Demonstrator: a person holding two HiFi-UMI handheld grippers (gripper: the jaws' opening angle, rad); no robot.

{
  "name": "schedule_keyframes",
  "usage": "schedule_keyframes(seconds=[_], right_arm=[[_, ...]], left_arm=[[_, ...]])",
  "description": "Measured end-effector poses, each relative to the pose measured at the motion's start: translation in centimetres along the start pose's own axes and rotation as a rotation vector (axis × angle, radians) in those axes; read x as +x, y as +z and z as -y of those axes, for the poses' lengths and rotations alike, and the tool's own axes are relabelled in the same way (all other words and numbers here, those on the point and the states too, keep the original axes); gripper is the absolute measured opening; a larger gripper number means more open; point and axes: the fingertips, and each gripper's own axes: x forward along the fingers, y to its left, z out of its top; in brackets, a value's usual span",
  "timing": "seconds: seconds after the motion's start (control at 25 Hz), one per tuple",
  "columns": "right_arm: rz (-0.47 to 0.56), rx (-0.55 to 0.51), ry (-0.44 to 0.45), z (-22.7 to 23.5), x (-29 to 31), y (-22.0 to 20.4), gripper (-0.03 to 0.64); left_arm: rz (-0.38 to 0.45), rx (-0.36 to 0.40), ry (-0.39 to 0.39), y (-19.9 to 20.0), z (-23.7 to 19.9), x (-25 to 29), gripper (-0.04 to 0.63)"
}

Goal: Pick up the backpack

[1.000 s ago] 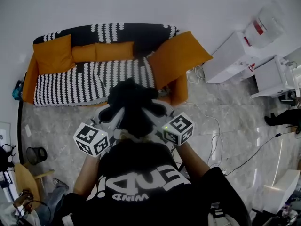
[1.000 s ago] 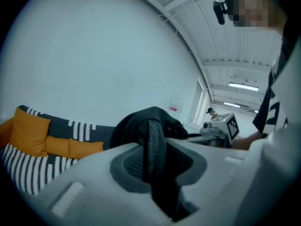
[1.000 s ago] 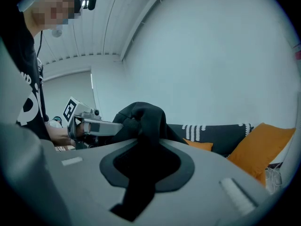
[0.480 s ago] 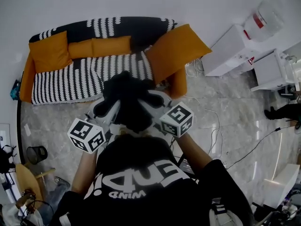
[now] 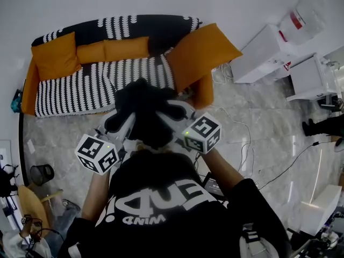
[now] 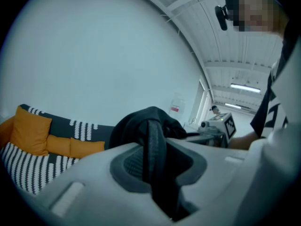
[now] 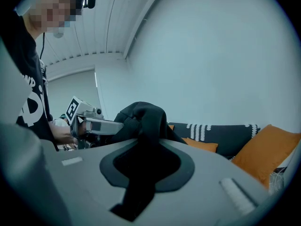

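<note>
The black backpack (image 5: 142,112) hangs in the air in front of the person, above the floor and just short of the sofa, held from both sides. My left gripper (image 5: 122,126) is shut on a black strap (image 6: 153,147) that runs down between its grey jaws. On the other side, my right gripper (image 5: 171,116) is shut on another black strap of the backpack (image 7: 141,126). The bulk of the bag (image 6: 141,121) rises just beyond the jaws. Each gripper view shows the other gripper past the bag: the right gripper (image 6: 220,125) and the left gripper (image 7: 89,121).
A black-and-white striped sofa (image 5: 91,85) with orange cushions (image 5: 201,52) stands behind the bag. White cabinets (image 5: 263,61) stand at the right, with cables (image 5: 242,144) across the marble floor. A small bin (image 5: 40,174) sits at the left. Another person's shoe (image 5: 317,127) shows at the right edge.
</note>
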Motion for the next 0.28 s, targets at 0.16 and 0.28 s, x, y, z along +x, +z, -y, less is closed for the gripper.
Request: schedule_keyframes(seconds=[0.16, 0.28], right_arm=[[0.003, -0.002, -0.006, -0.22, 0.10, -0.33, 0.063], [0.008, 0.002, -0.010, -0.33, 0.30, -0.36, 0.063]], left_arm=[[0.003, -0.003, 0.004, -0.35, 0.00, -0.25, 0.087], [0.005, -0.008, 0.008, -0.41, -0.12, -0.46, 0.087]])
